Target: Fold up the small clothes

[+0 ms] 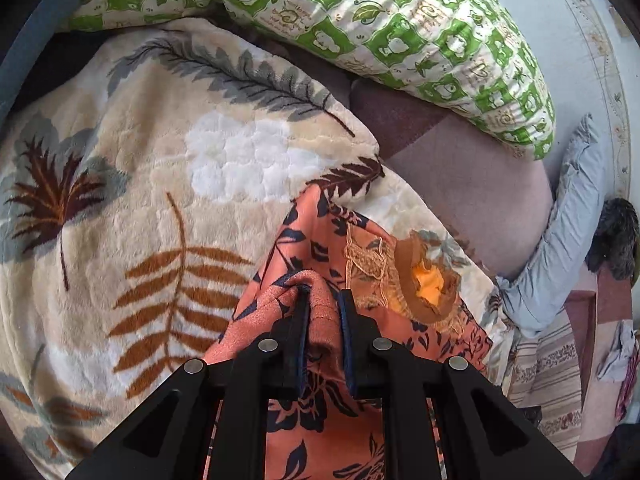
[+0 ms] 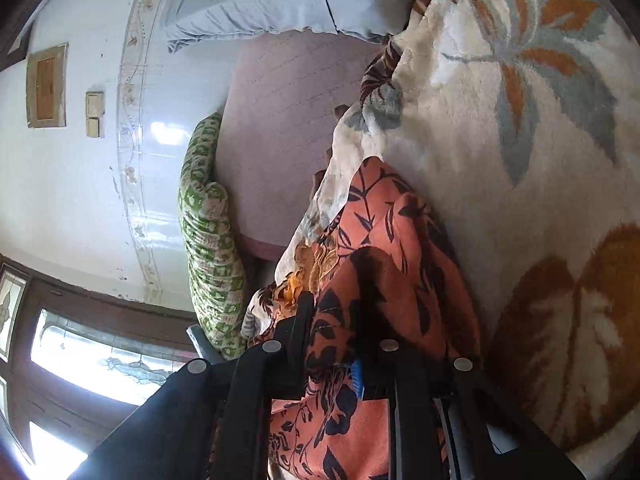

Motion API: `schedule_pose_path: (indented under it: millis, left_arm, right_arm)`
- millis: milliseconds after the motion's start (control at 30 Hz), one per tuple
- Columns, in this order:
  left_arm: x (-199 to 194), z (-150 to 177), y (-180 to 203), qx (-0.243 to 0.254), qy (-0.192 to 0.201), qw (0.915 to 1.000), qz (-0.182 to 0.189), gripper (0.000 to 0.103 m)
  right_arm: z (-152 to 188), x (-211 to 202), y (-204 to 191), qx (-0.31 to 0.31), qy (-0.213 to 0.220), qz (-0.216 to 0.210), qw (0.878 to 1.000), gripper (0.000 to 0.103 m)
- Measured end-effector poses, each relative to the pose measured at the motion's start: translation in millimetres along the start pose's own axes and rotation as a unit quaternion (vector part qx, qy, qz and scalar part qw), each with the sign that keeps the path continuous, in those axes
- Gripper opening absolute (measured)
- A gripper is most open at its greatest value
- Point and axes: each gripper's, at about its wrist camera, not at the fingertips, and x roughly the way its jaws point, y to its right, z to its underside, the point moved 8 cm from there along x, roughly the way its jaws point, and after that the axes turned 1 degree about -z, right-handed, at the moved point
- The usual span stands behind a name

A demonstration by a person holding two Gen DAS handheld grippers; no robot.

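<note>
Both grippers, left [image 1: 325,294] and right [image 2: 332,320], clamp the orange floral garment [image 1: 320,408]; leaf-print blanket [image 1: 152,184] at ten o'clock.

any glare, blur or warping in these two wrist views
Left wrist view: even daylight, sharp, the green patterned cushion bowed by the fisheye and the corners dark. Right wrist view: the stained-glass window is blown out, glare sits on the glossy white wall, and the orange floral garment looks slightly soft.
</note>
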Motion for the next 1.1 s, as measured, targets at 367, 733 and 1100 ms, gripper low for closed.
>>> schedule_pose_path:
  millis: [367, 733, 1100]
  left_arm:
    - [44, -70, -10, -0.065, 0.029, 0.9930, -0.094, 0.013]
    - [29, -46, 0, 0.005, -0.015, 0.9990, -0.041, 0.033]
    - [22, -5, 37, 0.232, -0.033, 0.9696, -0.071, 0.054]
  right_arm:
    - [-56, 37, 13, 0.070, 0.033, -0.002, 0.997, 0.035]
    - [-64, -2, -1, -0.013, 0.050, 0.049, 0.997, 0.058]
    - [-54, 36, -4, -0.147, -0.006, 0.167, 0.975, 0.062]
